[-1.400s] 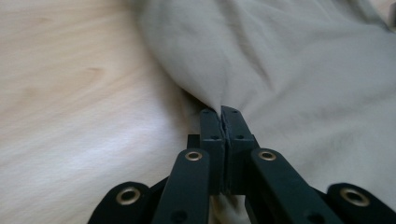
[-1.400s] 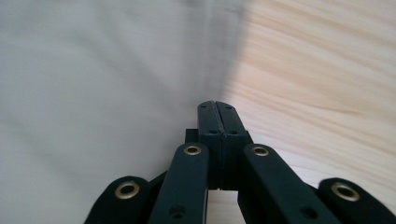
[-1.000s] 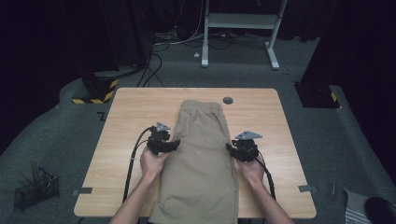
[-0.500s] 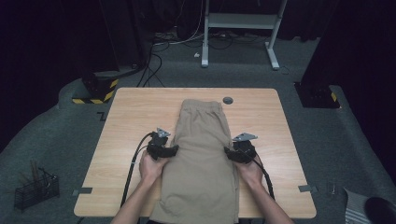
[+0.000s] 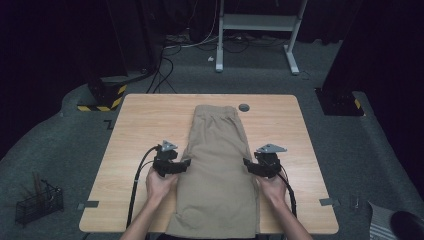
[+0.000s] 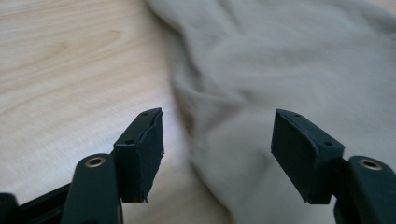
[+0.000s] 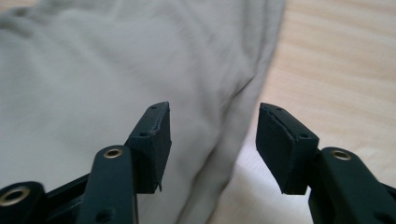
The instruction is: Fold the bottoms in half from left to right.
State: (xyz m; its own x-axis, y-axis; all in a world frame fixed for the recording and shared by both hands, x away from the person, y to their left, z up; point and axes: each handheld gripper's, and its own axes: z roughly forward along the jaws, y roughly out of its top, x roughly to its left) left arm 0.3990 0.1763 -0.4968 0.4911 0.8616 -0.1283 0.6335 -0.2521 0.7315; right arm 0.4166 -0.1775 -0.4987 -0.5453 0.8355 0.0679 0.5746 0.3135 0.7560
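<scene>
The jaws of both tools are spread wide and hold nothing: the left gripper [image 6: 217, 156] sits at the left edge of the soft tan cloth shorts [image 5: 218, 165], which lie flat down the middle of the light wooden table [image 5: 140, 125], and the right gripper [image 7: 212, 149] sits at the right edge. To grab well, I think each tool should slide in until the cloth edge is between its pads, then close both together. The shorts' near end hangs over the table's front edge and is cut off, and I cannot tell what the small dark round thing [image 5: 244, 107] just past the waistband is.
</scene>
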